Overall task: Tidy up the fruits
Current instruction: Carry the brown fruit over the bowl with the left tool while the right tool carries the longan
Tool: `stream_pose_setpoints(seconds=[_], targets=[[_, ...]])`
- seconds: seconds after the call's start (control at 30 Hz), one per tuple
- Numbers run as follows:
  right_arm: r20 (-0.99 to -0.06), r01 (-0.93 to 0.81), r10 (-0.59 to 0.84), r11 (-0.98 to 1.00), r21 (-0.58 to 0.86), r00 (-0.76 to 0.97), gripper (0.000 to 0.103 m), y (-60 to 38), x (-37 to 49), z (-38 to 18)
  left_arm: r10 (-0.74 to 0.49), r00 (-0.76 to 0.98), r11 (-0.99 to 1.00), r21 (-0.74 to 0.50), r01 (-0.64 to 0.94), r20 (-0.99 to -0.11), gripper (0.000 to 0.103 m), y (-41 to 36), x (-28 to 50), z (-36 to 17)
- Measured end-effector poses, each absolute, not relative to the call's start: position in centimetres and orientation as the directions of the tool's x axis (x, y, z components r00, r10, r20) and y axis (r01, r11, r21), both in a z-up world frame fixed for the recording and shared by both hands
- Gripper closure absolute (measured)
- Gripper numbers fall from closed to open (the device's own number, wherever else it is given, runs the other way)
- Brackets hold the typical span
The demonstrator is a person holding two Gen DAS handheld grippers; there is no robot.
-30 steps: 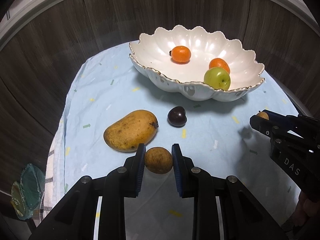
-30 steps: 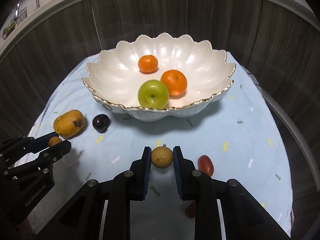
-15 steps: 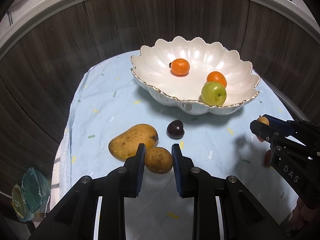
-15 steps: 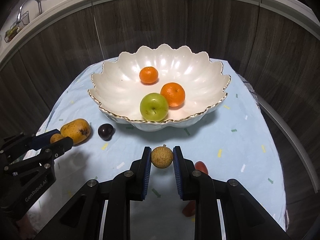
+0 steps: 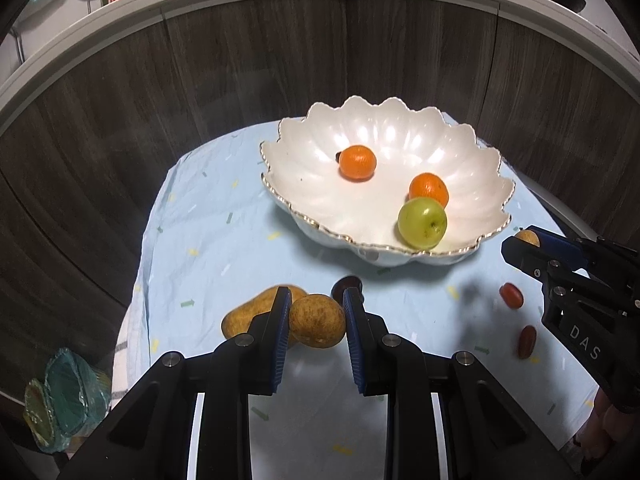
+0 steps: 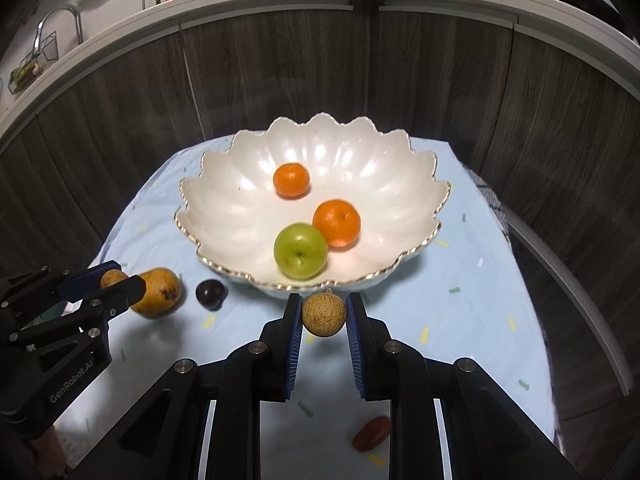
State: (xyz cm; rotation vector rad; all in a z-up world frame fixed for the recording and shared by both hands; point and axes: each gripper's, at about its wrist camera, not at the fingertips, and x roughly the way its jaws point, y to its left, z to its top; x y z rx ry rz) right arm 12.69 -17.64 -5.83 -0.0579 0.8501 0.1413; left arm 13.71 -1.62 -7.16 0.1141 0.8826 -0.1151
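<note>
My left gripper is shut on a brown oval fruit, held above the cloth in front of a yellow mango and a dark plum. My right gripper is shut on a small round tan fruit, held above the cloth just in front of the white scalloped bowl. The bowl holds two oranges and a green apple. The left gripper also shows in the right wrist view, and the right gripper in the left wrist view.
Two small red fruits lie on the pale blue cloth to the right; one shows in the right wrist view. Dark wood panels rise behind the table. A teal mesh bag sits low at left.
Both grippers have risen and pulled back with their fruits, so the bowl and table look smaller and lower. The mango and plum are now partly behind the left fingers.
</note>
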Motion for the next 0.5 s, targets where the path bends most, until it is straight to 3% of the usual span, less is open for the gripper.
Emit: stream_pose_setpoints(seconds=[0.5], targets=[[-0.717, -0.112, 0.072, 0.994, -0.009, 0.694, 0.080, -19.4, 14.9, -3.5, -0.084, 0.666, 0.984, 0.042, 0.172, -0.741, 0.076, -3.1, 16.3, -4.4]])
